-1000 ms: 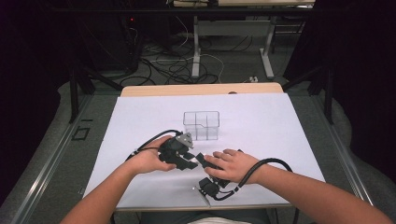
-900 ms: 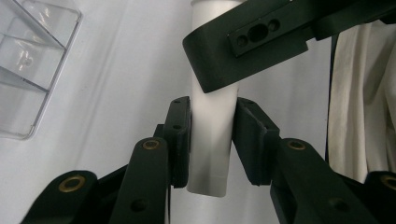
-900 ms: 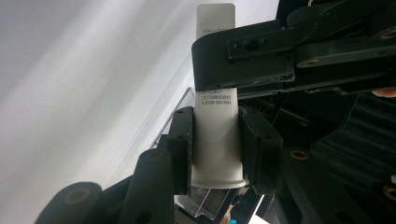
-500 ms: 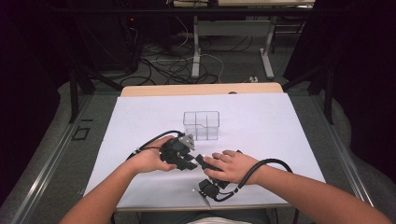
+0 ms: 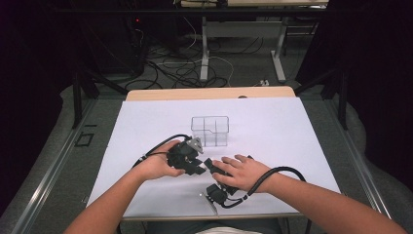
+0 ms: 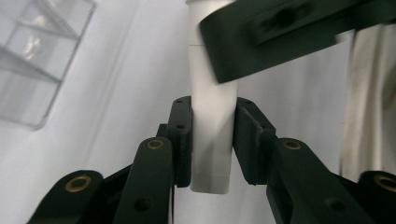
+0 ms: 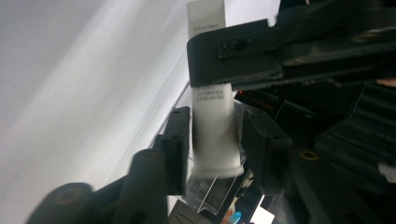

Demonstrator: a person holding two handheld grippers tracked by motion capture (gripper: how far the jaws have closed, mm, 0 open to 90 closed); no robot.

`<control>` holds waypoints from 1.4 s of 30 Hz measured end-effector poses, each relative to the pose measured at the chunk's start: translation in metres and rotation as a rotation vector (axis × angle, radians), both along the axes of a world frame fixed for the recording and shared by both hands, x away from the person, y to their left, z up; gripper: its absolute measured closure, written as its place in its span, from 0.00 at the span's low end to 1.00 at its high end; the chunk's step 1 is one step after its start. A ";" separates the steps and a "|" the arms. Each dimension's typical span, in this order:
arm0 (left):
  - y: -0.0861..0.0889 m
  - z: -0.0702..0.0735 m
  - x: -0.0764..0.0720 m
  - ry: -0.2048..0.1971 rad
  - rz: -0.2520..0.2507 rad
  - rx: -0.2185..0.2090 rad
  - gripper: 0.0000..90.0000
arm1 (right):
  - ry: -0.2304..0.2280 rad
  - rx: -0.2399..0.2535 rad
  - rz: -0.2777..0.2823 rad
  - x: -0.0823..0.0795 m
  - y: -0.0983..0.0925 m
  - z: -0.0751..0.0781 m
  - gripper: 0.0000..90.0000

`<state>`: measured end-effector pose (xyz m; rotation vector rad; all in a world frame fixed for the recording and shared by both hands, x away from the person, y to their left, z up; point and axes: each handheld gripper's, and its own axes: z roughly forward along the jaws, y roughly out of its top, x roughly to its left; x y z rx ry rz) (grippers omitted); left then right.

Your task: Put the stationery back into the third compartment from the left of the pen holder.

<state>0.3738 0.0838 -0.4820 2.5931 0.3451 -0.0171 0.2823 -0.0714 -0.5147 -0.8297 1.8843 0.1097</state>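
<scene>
Handoff going on low in the middle of the frame: left gripper (image 6: 212,140) pinches a white tube (image 6: 212,116), right gripper (image 7: 215,140) has just been easing open around its other end. Tube could drop if the left pinch slips.

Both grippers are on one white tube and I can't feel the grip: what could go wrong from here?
1. The right gripper has just been opening its jaws with the white tube between them; if they let go early, the tube hangs from the left gripper alone, whose jaws have just been closing on it, and may tilt or slip.
2. This happens near the front edge of the table; a dropped tube could roll off.
</scene>
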 end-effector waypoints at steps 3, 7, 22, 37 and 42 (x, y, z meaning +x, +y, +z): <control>0.004 -0.001 0.004 0.004 0.050 -0.011 0.79 | -0.013 0.009 -0.005 0.000 -0.001 0.002 0.64; 0.010 -0.001 0.009 -0.005 0.113 -0.040 0.79 | 0.014 0.044 -0.046 -0.001 -0.002 0.006 0.57; 0.025 0.016 0.022 -0.060 0.306 -0.230 0.79 | 0.150 0.301 -0.293 0.006 -0.005 0.015 0.27; 0.024 0.031 0.039 -0.174 0.472 -0.486 0.79 | 0.413 0.612 -0.587 0.026 -0.033 0.017 0.04; 0.017 0.033 0.044 -0.200 0.516 -0.543 0.79 | 0.482 0.722 -0.672 0.034 -0.051 0.017 0.00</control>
